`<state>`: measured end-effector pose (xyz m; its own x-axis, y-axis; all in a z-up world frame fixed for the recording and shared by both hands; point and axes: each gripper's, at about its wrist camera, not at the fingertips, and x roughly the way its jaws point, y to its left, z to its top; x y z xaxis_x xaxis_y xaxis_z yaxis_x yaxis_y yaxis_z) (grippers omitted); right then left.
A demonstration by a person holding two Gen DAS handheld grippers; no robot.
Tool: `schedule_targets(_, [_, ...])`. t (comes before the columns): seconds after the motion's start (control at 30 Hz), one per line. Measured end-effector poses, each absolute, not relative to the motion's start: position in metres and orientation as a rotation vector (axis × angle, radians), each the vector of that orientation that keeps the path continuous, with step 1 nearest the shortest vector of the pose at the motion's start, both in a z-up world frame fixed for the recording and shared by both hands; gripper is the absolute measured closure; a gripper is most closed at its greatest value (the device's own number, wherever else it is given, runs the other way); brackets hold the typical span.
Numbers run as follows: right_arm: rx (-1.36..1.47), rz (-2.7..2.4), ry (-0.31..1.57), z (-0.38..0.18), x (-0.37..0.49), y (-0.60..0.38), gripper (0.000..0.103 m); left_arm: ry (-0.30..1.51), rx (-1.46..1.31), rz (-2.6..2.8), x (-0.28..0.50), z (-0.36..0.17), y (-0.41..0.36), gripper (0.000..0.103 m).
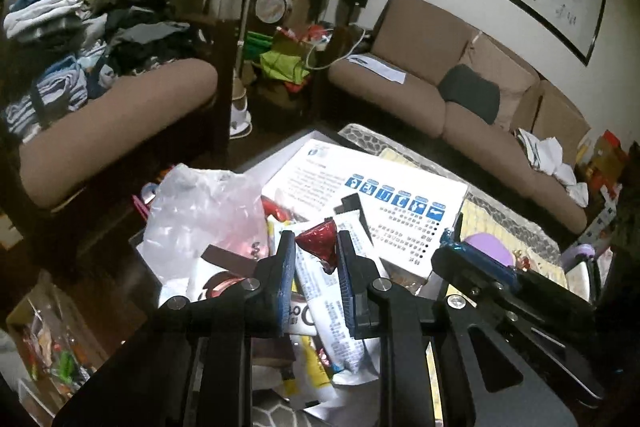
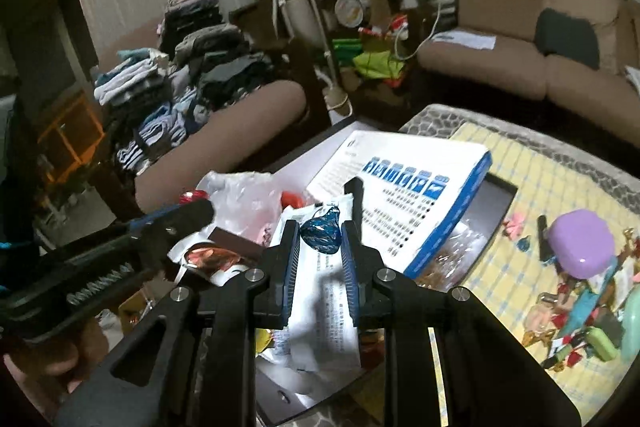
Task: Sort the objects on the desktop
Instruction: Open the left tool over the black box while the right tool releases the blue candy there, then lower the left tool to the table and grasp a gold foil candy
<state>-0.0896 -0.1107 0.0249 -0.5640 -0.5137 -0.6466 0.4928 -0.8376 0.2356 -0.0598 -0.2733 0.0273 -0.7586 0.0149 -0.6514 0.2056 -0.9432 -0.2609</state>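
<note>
My left gripper (image 1: 316,241) is shut on a red foil-wrapped candy (image 1: 319,242), held above a pile of white packets and tubes (image 1: 340,291). My right gripper (image 2: 320,233) is shut on a blue foil-wrapped candy (image 2: 322,235), held over the same pile of white packets (image 2: 320,311). The right gripper also shows at the right of the left wrist view (image 1: 480,259). The left gripper shows at the left of the right wrist view (image 2: 188,211) with the red candy at its tip. Both hang over the box-like heap at the table's near corner.
A white-and-blue printed box (image 2: 404,199) lies tilted behind the pile. A clear plastic bag (image 1: 200,211) sits left. A purple case (image 2: 580,247) and several small trinkets (image 2: 580,319) lie on the yellow checked mat (image 2: 520,179). Sofas stand behind; one holds folded clothes (image 1: 100,39).
</note>
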Motion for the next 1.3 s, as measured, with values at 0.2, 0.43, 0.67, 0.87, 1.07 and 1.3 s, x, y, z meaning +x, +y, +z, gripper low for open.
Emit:
schedule_targets(0.2, [0.997, -2.361, -0.04, 0.025, -0.089, -0.099, 0.084, 0.516, 1.065, -2.817, -0.061, 0.025, -0.267, 0.083])
schedule_targets(0.43, [1.048, -2.325, -0.022, 0.017, -0.094, -0.09, 0.083, 0.542, 1.083, -2.817, -0.062, 0.024, -0.264, 0.062])
schedule_targets(0.67, [1.046, -2.404, -0.06, 0.021, -0.094, -0.054, 0.05, 0.59, 1.037, -2.748, -0.056, 0.023, -0.271, 0.03])
schedule_targets(0.87, [1.081, -2.537, -0.092, 0.02, -0.086, 0.011, 0.044, 0.612, 1.024, -2.837, -0.052, 0.034, -0.243, 0.02])
schedule_targets(1.07, [1.167, -2.691, -0.112, 0.016, -0.076, 0.095, 0.044, 0.357, 1.097, -3.108, -0.059, 0.036, -0.142, 0.017])
schedule_targets(1.3, [1.296, -2.82, -0.068, -0.004, -0.045, 0.18, 0.044, 0.199, 1.353, -3.207, -0.085, -0.019, -0.033, 0.017])
